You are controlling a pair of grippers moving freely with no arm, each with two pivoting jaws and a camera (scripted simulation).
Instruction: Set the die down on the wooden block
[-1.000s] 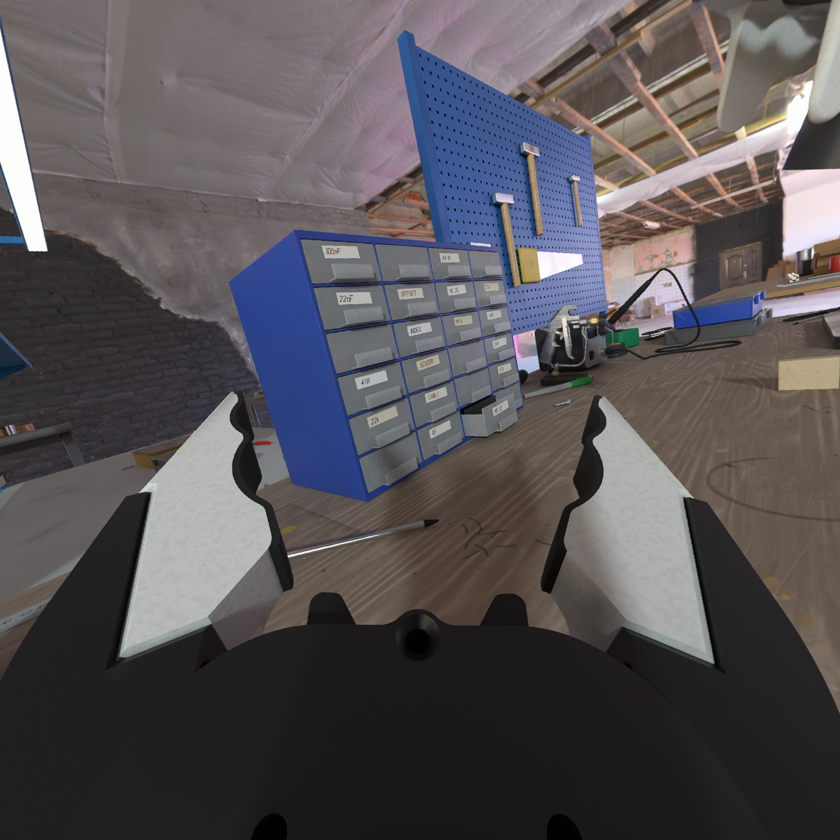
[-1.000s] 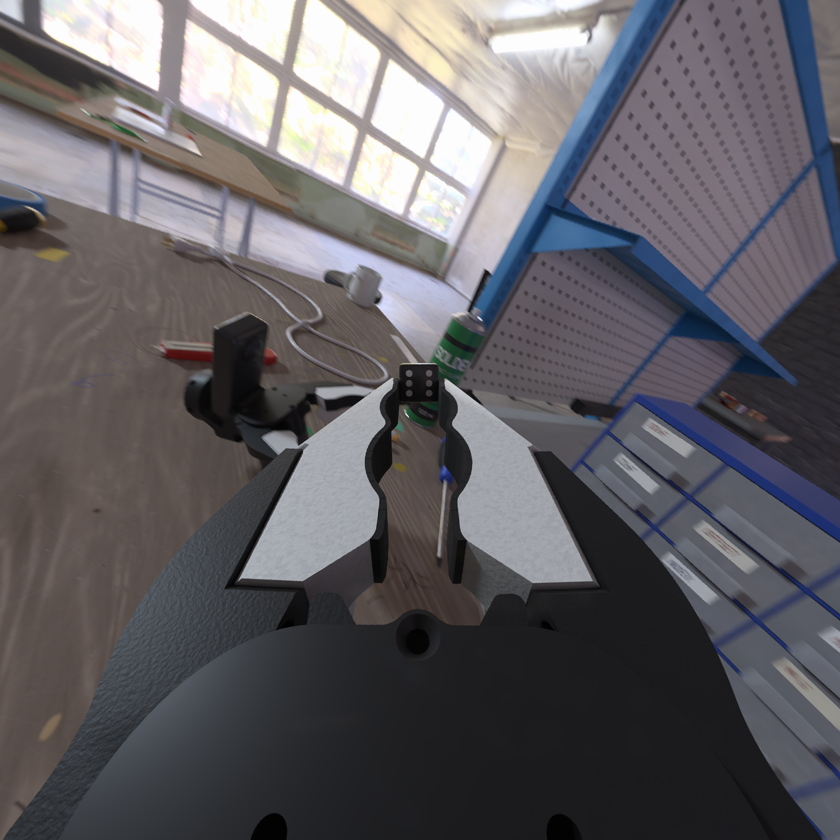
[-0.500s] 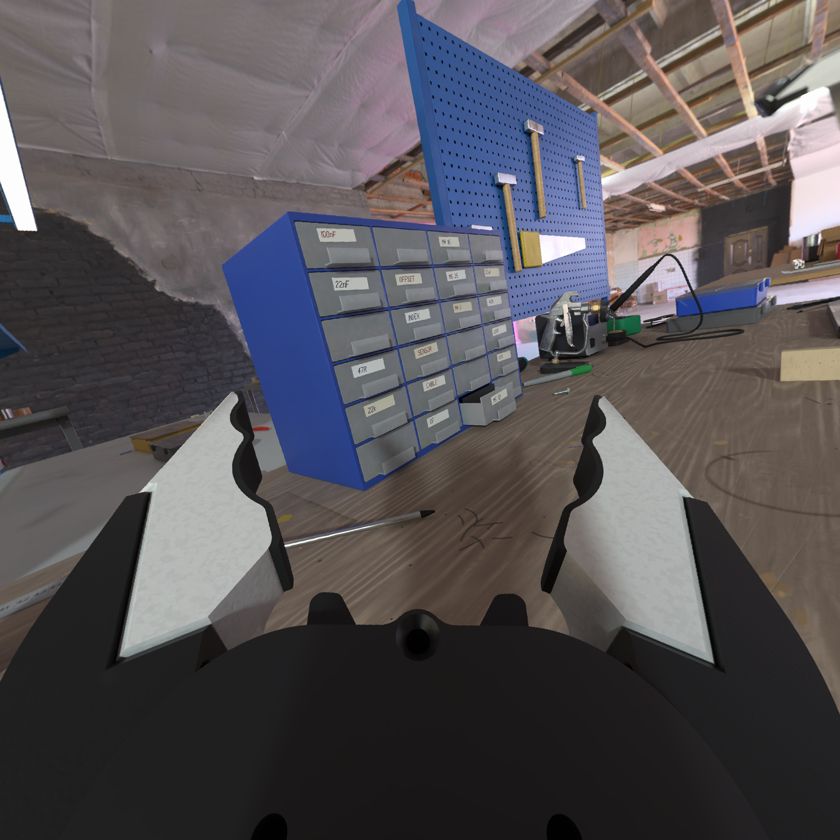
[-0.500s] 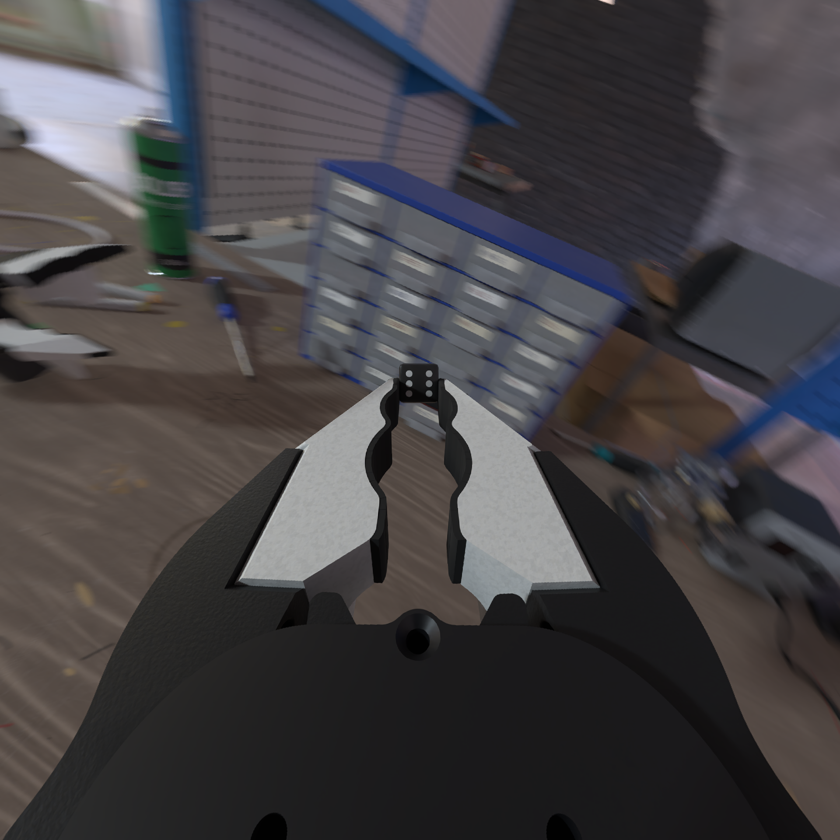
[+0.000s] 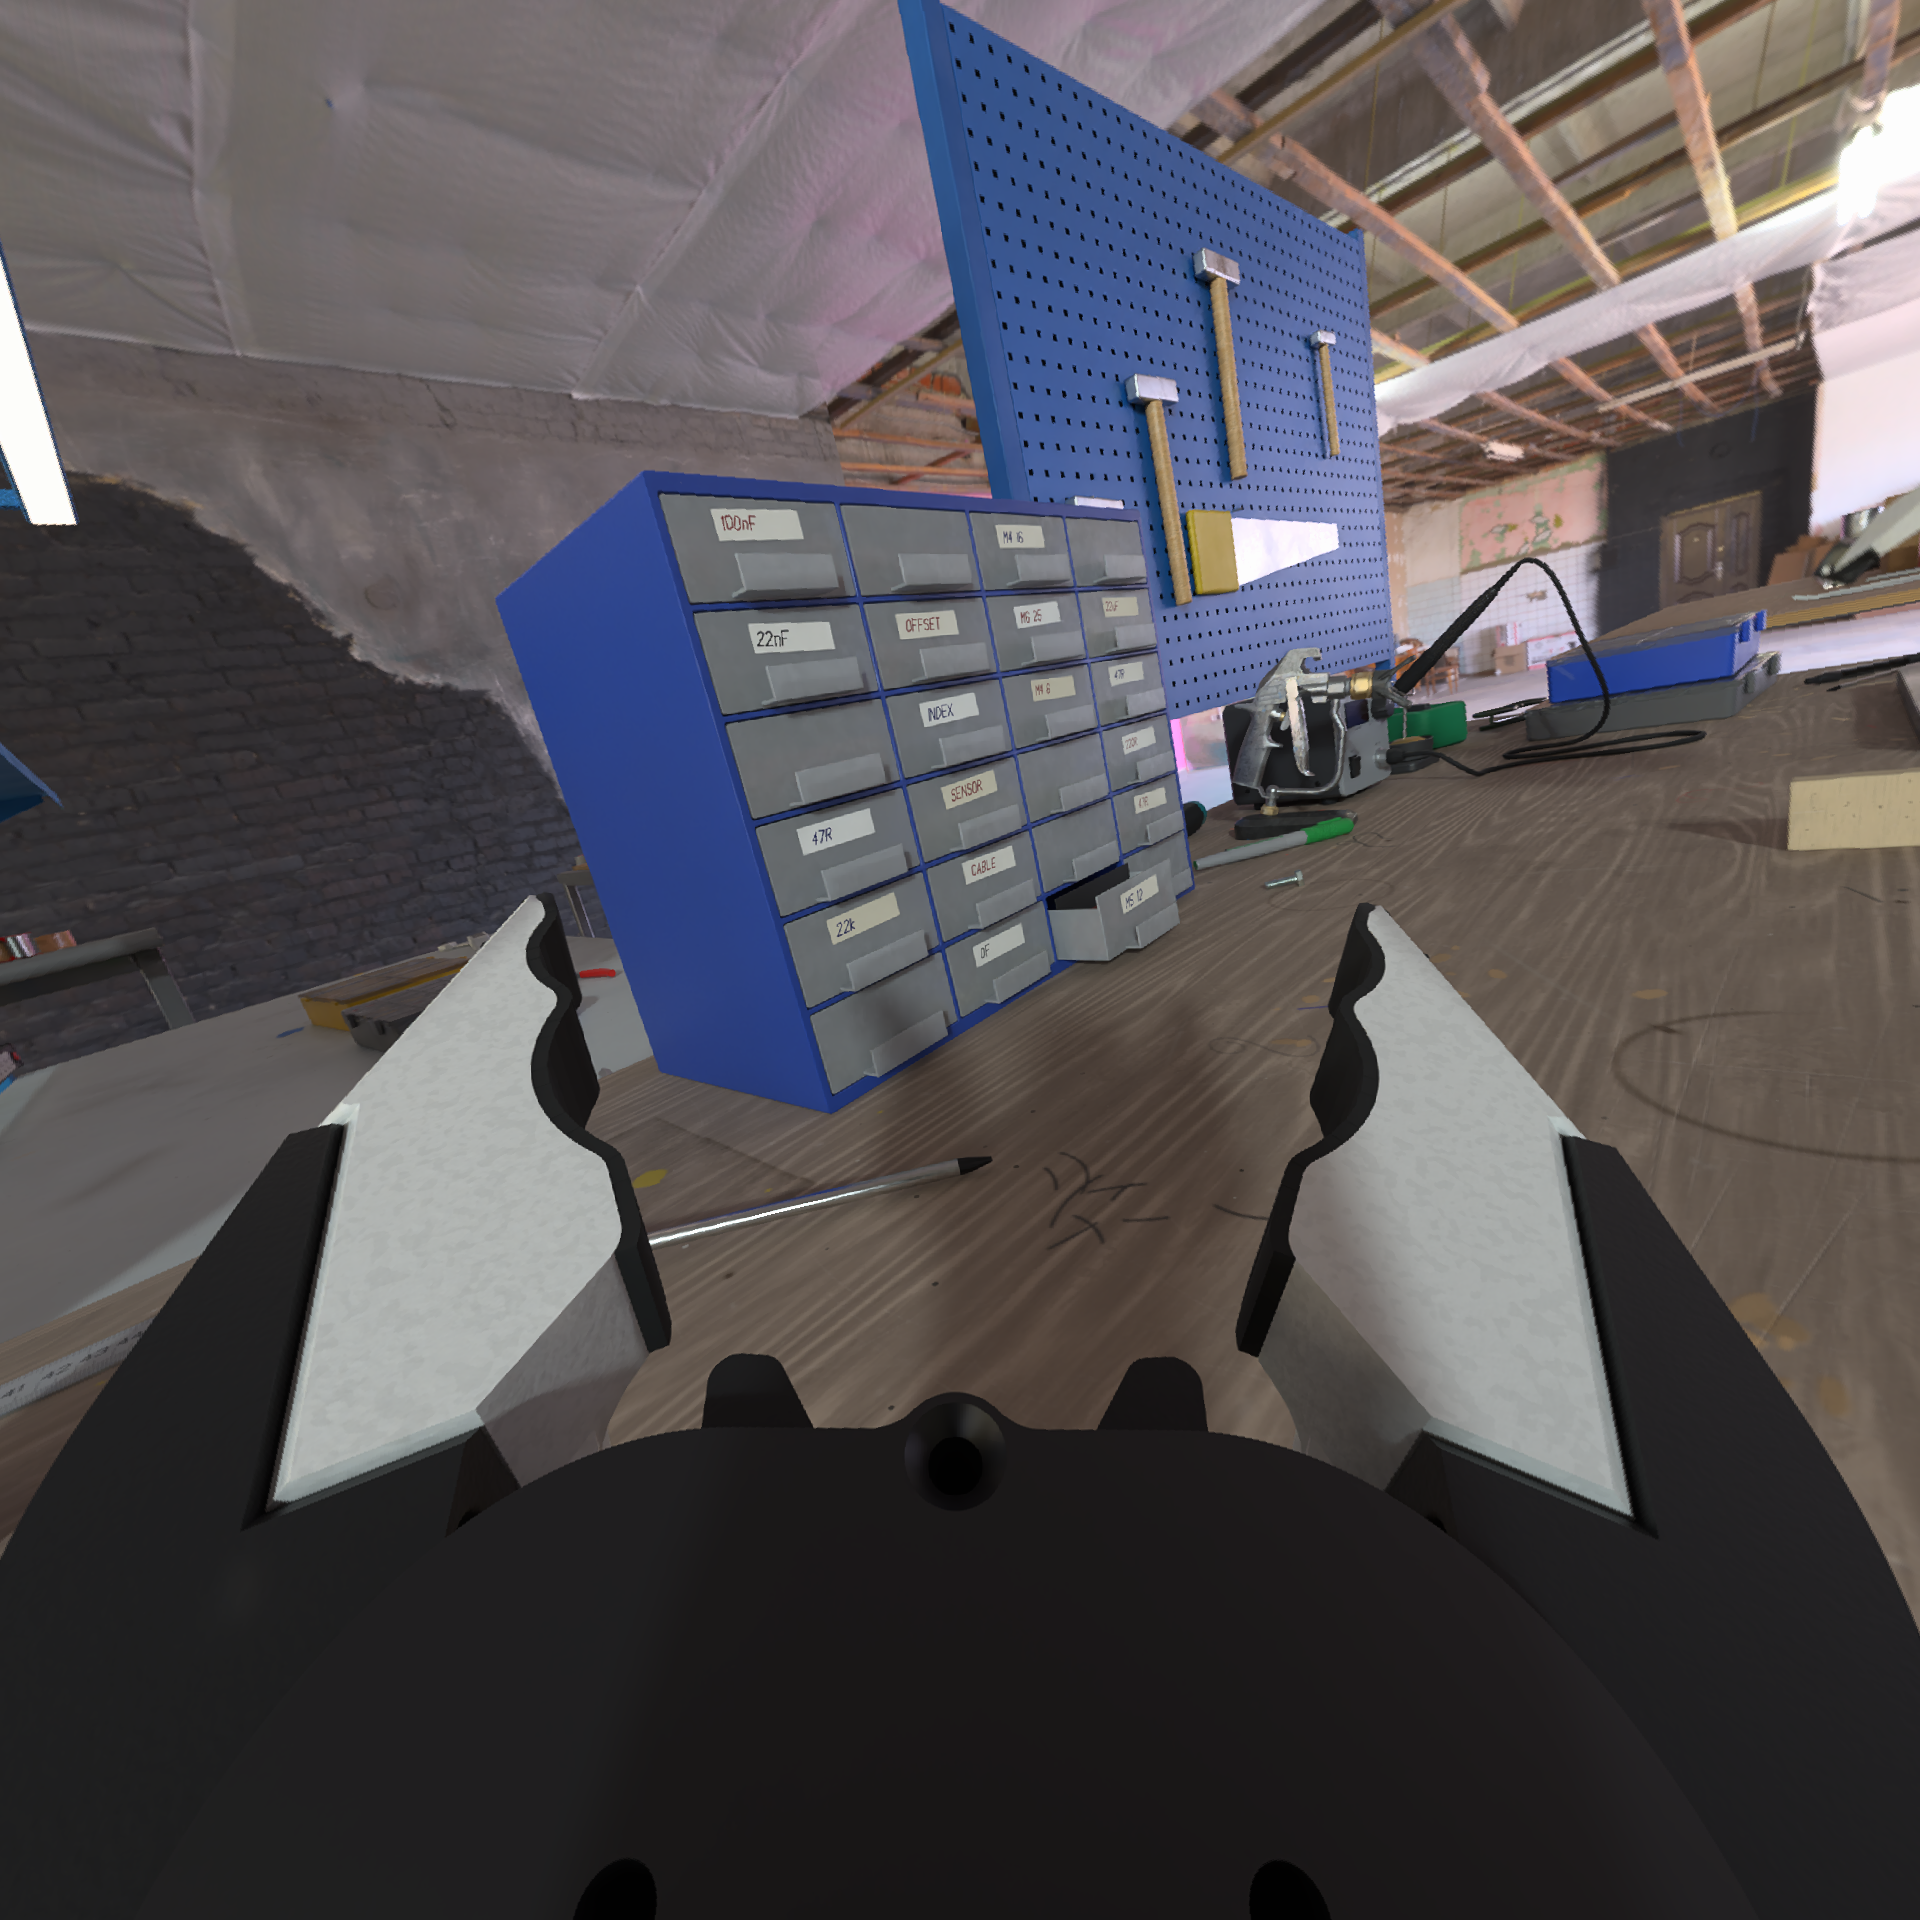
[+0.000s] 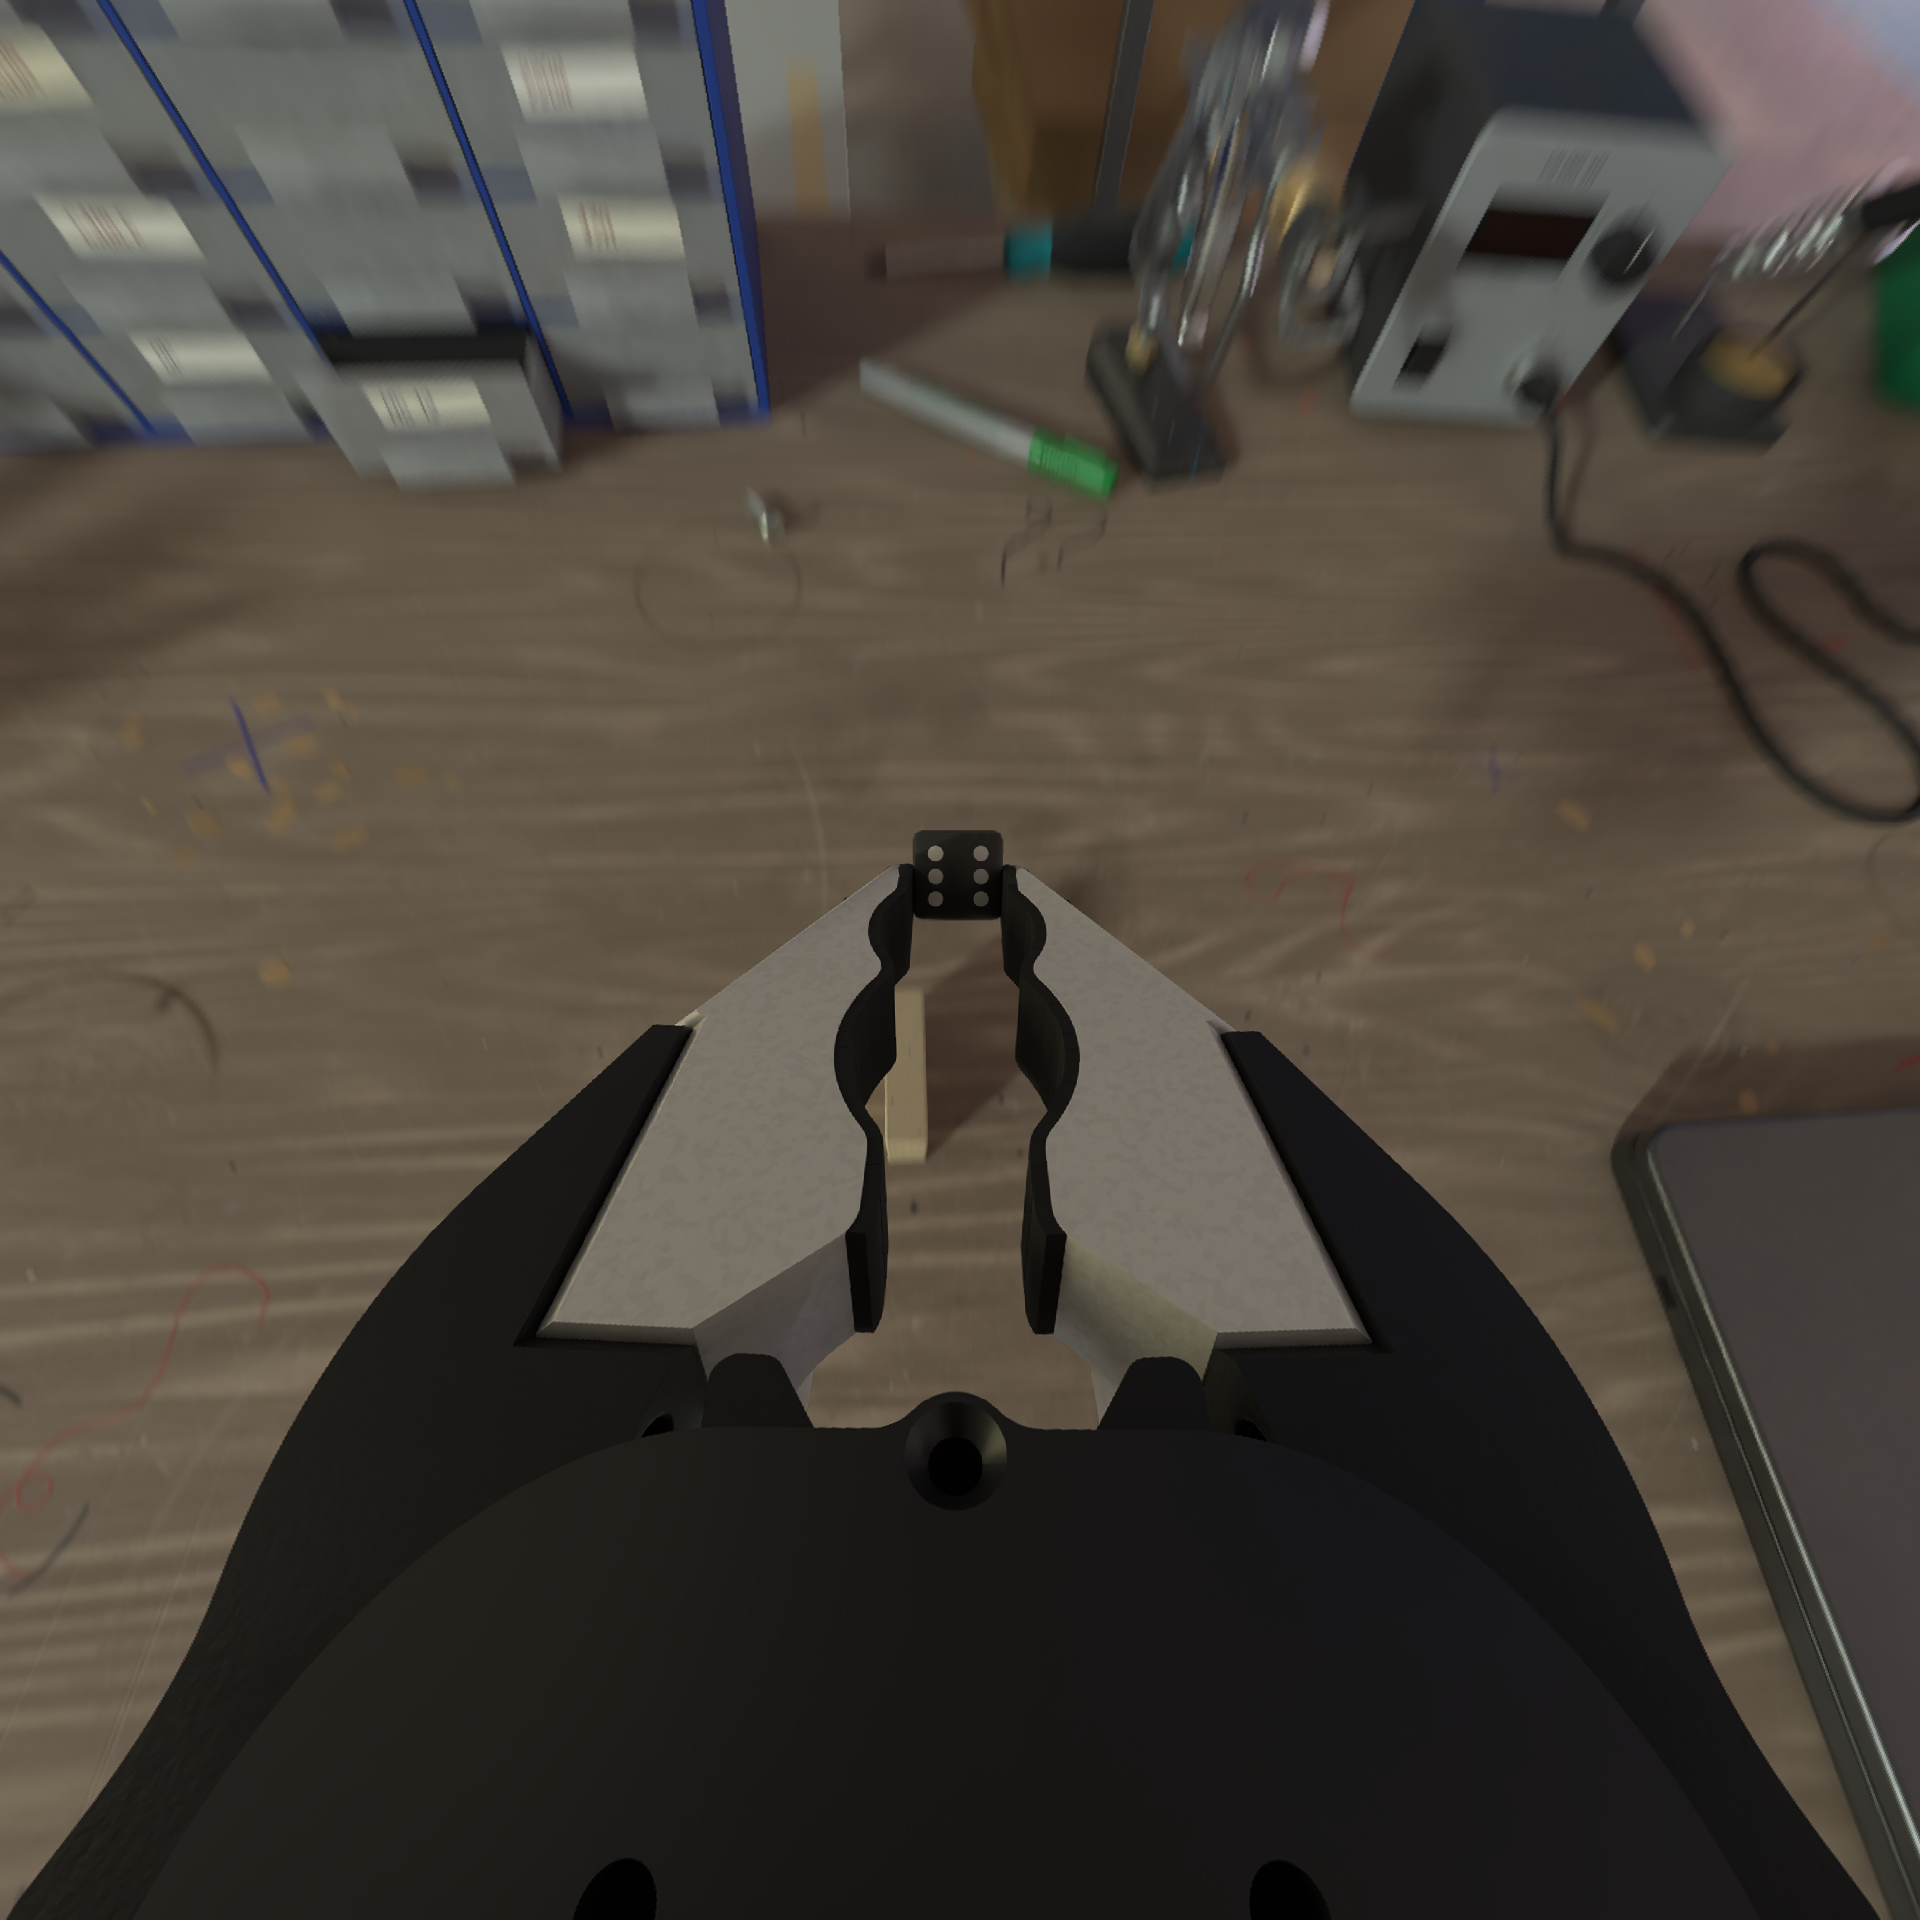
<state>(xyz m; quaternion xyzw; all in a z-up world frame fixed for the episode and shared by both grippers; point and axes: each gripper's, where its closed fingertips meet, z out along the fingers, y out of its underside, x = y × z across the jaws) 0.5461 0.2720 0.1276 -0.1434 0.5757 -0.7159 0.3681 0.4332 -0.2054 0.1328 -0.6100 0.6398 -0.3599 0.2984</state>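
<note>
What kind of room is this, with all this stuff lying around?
Most likely a workshop: a blue pegboard hung with hammers and a saw, a blue cabinet of small parts drawers, and a worn wooden workbench with soldering gear.

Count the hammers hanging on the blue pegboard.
3, all on the pegboard: a low left hammer, a tall middle hammer, a small right hammer. None seem hidden.

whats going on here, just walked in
The right gripper is shut on a small black die with white pips, held at its fingertips above the wooden workbench. A pale rectangular wooden block lies on the bench below, partly hidden by the fingers. The die is not set down yet. The left gripper is open and empty, facing a blue drawer cabinet.
</note>
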